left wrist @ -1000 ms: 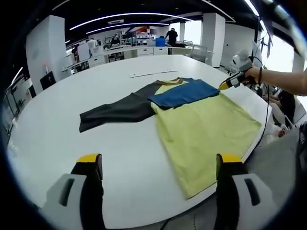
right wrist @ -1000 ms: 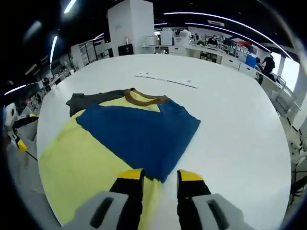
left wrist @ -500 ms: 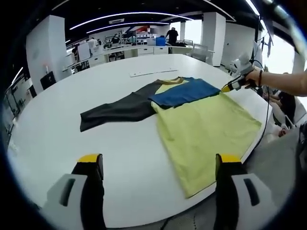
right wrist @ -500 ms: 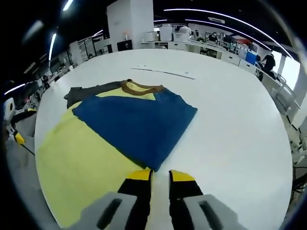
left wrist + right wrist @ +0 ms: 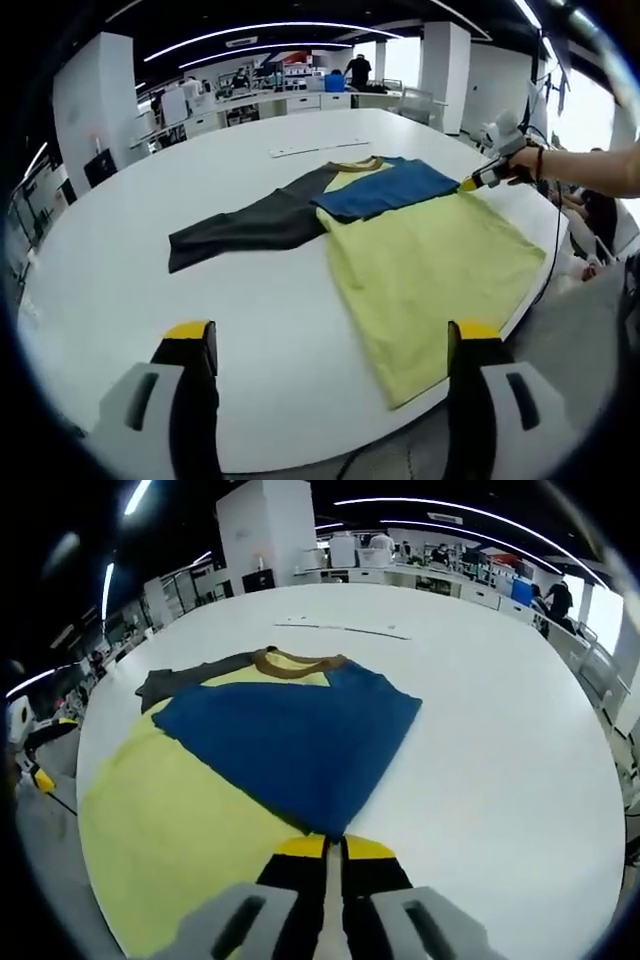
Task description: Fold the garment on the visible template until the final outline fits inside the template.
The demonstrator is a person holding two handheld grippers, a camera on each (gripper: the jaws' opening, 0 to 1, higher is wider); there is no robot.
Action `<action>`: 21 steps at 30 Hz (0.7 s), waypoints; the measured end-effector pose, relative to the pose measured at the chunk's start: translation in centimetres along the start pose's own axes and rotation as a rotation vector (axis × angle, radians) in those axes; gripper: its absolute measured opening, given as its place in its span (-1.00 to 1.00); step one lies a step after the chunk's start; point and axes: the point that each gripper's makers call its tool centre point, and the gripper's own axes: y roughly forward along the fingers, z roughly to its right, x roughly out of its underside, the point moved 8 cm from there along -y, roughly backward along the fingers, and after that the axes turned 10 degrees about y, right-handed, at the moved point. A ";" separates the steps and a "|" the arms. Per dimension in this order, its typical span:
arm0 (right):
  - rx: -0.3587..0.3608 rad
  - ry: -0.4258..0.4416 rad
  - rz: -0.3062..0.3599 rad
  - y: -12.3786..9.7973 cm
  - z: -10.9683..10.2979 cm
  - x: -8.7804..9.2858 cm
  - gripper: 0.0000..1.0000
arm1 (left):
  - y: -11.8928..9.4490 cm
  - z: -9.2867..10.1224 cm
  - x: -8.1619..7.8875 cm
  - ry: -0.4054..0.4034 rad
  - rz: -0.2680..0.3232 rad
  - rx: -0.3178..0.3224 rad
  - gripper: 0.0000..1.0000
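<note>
The white table [image 5: 120, 300] carries the garment [image 5: 420, 270] flat near its edge, long axis from collar [image 5: 290, 663] to hem. Right gripper [image 5: 333, 848]: jaws clamped on the blue sleeve [image 5: 290, 740] corner. Left gripper [image 5: 330, 345]: jaws wide apart, holding nothing.

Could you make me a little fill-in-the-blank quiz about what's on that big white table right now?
1. The body of the short-sleeved cotton shirt is pale ____.
2. The sleeve folded over the shirt's chest is ____ in colour.
3. The dark grey sleeve lies spread flat on the round ____ table.
4. The right tool has its jaws ____ at the corner of the folded sleeve, while the left tool stands open.

Missing words: yellow; blue; white; closed
</note>
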 end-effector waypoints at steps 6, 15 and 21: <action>0.042 -0.042 0.004 -0.5 0.6 -0.2 -1.00 | -0.1 0.0 0.1 0.003 -0.007 -0.003 0.85; 0.095 -0.082 -0.011 -0.7 1.0 -0.5 -1.00 | 0.1 0.0 0.1 0.002 -0.007 -0.005 0.84; 0.113 -0.079 -0.026 -0.7 1.3 -0.3 -1.00 | 0.1 -0.5 0.1 -0.001 -0.008 -0.014 0.84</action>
